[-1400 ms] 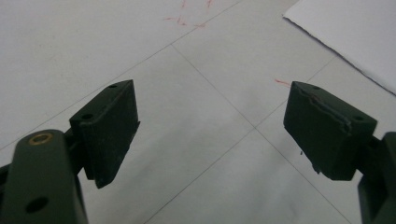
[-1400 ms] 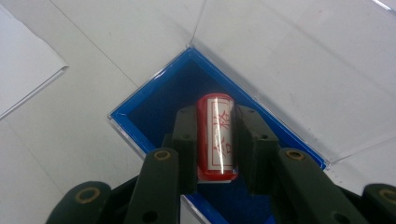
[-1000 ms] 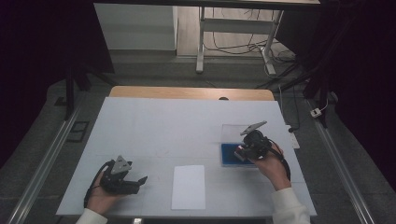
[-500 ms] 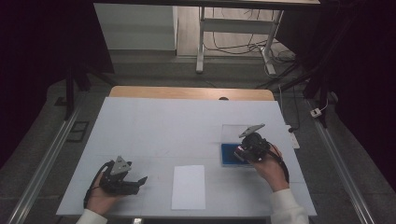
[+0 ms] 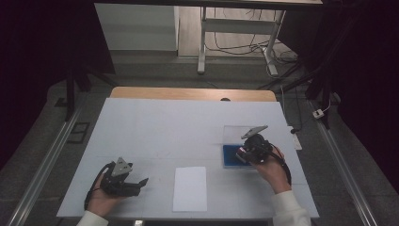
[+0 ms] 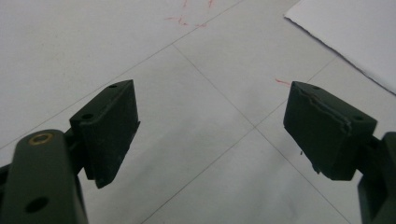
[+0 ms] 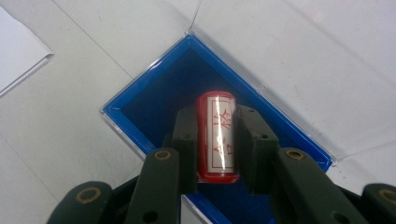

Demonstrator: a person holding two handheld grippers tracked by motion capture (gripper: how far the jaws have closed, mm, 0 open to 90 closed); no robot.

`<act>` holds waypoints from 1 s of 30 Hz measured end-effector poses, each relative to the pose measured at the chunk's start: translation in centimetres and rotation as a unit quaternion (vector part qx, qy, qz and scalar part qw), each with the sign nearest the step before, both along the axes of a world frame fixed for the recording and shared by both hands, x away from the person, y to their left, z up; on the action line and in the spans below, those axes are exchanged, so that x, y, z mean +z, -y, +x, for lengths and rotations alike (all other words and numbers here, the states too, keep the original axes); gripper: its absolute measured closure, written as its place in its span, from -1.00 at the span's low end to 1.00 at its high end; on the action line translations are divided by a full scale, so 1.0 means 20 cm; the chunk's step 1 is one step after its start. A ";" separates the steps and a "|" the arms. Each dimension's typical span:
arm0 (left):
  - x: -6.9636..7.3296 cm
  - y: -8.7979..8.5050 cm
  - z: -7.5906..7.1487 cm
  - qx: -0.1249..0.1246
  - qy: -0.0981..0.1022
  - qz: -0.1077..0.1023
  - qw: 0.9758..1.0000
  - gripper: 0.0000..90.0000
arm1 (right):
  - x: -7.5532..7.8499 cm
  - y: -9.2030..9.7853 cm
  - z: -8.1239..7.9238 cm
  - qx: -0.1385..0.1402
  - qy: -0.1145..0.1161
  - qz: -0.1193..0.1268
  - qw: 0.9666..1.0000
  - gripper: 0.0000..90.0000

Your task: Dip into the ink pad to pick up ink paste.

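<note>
The right gripper (image 7: 215, 140) is clamped on a red stamp (image 7: 216, 136), a short cylinder with a white label bearing red characters; its two jaws press on the stamp's two sides. The stamp is held over the dark blue inside of an open box (image 7: 140, 105) with a blue tray and a clear rim, and whether the stamp's lower end touches the pad inside cannot be told. In the high view the right gripper (image 5: 248, 151) sits over that box (image 5: 229, 156), which lies on the right half of the table (image 5: 188, 127), nearer the front edge than the far edge, with its clear lid (image 5: 233, 134) lying open flat on the far side of it. The left gripper (image 6: 210, 135) has its jaws wide apart with nothing between them, pointing down at the bare white table top (image 6: 205, 154), which is crossed by thin lines and a few small red marks. In the high view the left gripper (image 5: 139, 183) rests low by the front left corner of the table, in the person's left hand (image 5: 101, 200). A white sheet of paper (image 5: 190, 188) lies flat near the middle of the front edge, between the two grippers and apart from both; its corner (image 6: 345, 37) shows at the upper right of the left gripper view.
</note>
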State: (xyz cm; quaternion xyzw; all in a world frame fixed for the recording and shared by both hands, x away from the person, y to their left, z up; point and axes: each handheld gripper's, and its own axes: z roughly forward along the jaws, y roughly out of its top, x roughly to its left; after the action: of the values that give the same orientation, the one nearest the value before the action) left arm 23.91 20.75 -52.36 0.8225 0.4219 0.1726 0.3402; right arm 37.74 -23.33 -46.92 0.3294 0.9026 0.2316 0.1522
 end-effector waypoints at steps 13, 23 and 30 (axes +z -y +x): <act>-0.01 -0.01 0.02 -0.001 -0.001 0.002 1.000 -0.60 | 0.12 0.04 -0.04 0.033 0.042 0.042 0.998 0.56; 0.00 -0.01 0.01 0.000 0.000 0.002 1.000 -0.60 | 0.22 0.04 -0.08 0.041 0.054 0.074 0.995 0.56; 0.00 -0.01 0.01 -0.001 0.000 0.001 1.000 -0.60 | 0.27 0.05 -0.10 0.038 0.072 0.086 0.993 0.56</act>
State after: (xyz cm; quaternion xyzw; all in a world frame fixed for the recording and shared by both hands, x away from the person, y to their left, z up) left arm 24.13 20.92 -52.43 0.8234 0.4211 0.1726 0.3391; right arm 35.66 -24.38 -41.52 0.2892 0.8779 0.3368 0.1795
